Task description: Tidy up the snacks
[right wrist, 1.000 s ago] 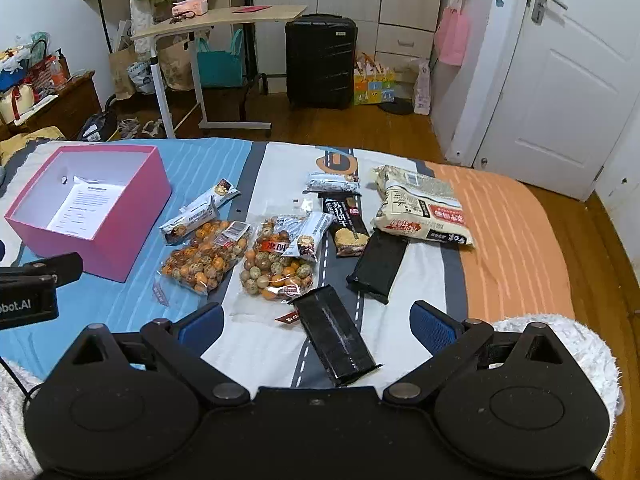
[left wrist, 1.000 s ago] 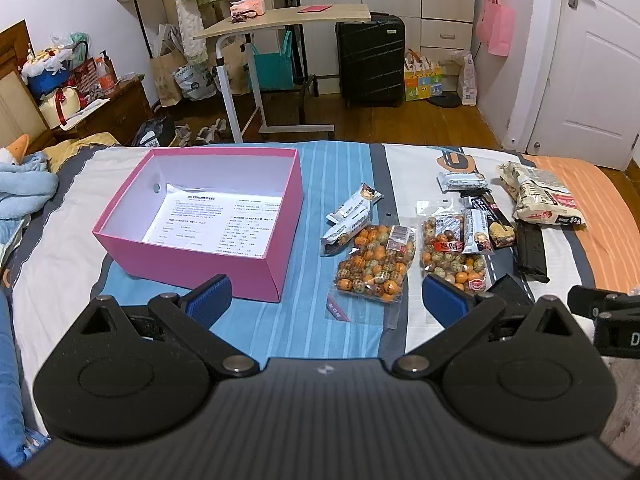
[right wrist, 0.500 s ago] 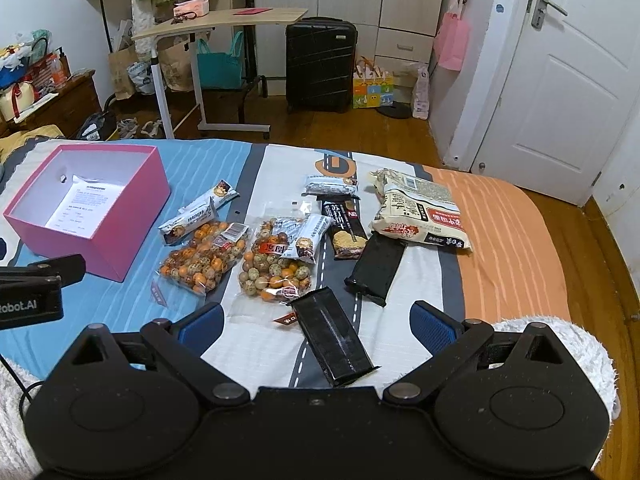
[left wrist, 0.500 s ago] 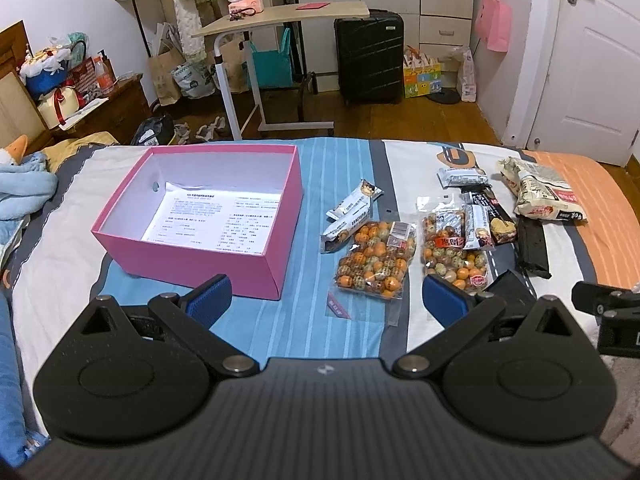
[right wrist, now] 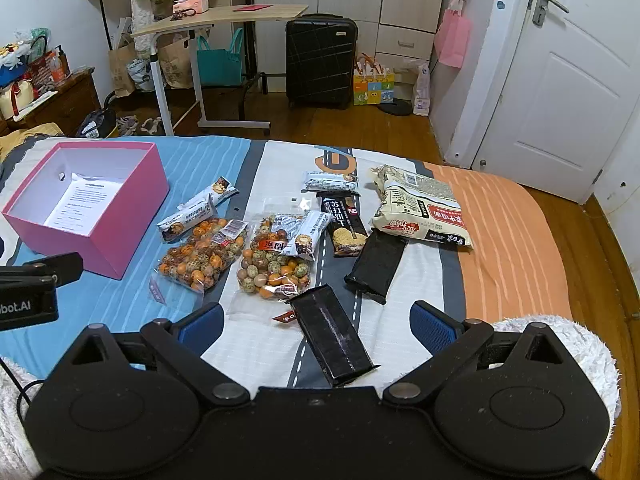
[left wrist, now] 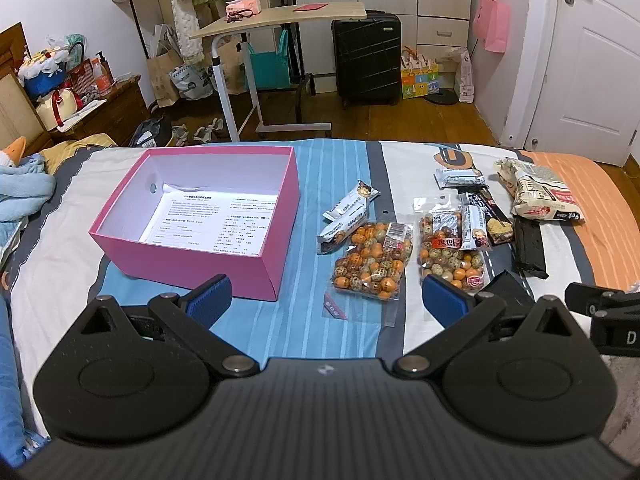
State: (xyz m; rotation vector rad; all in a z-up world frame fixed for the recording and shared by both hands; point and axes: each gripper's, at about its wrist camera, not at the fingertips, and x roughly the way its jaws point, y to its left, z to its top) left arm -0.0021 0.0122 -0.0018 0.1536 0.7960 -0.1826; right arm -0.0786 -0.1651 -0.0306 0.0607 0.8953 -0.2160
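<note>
Snacks lie scattered on the bed (right wrist: 500, 240) right of the pink box (left wrist: 192, 256), which holds only a paper sheet. Your right gripper (right wrist: 316, 324) hovers, fingers spread, over the black packet (right wrist: 334, 340): pinch its long edges. Left gripper (left wrist: 326, 294) spread, empty; open bedding beside the box.

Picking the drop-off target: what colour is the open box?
Pink outside, white inside; the box shows best in the left wrist view.

Snack labels (right wrist: 426, 216) too small to read
</note>
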